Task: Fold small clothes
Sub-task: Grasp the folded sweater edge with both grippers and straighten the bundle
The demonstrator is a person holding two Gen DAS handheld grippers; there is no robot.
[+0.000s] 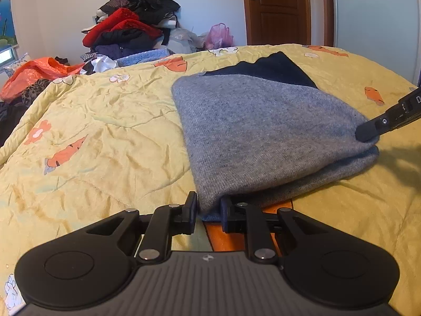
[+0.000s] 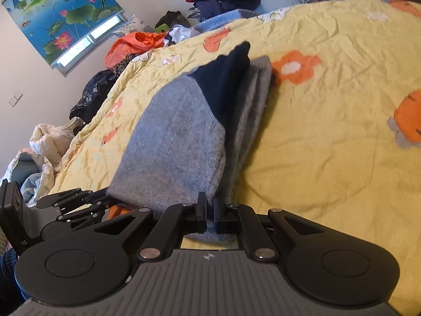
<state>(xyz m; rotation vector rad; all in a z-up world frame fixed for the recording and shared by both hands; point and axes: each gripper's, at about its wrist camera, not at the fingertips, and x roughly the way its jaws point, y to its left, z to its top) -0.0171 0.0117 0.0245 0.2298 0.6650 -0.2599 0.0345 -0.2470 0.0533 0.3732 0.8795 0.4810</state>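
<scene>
A grey knit garment (image 1: 257,129) with a dark navy part (image 1: 273,68) lies folded over on the yellow quilt (image 1: 100,131). My left gripper (image 1: 209,210) is shut on the garment's near left corner. My right gripper (image 2: 209,212) is shut on the near right corner of the grey garment (image 2: 173,142); its fingers (image 1: 368,131) show at the right edge of the left wrist view. The navy part (image 2: 223,84) points away from me. The left gripper (image 2: 79,202) shows at the lower left of the right wrist view.
A pile of red, black and blue clothes (image 1: 131,29) stands beyond the bed by the wall. An orange bag (image 1: 34,73) lies at the far left. A wooden door (image 1: 279,8) is behind the bed. A lotus picture (image 2: 63,15) hangs on the wall.
</scene>
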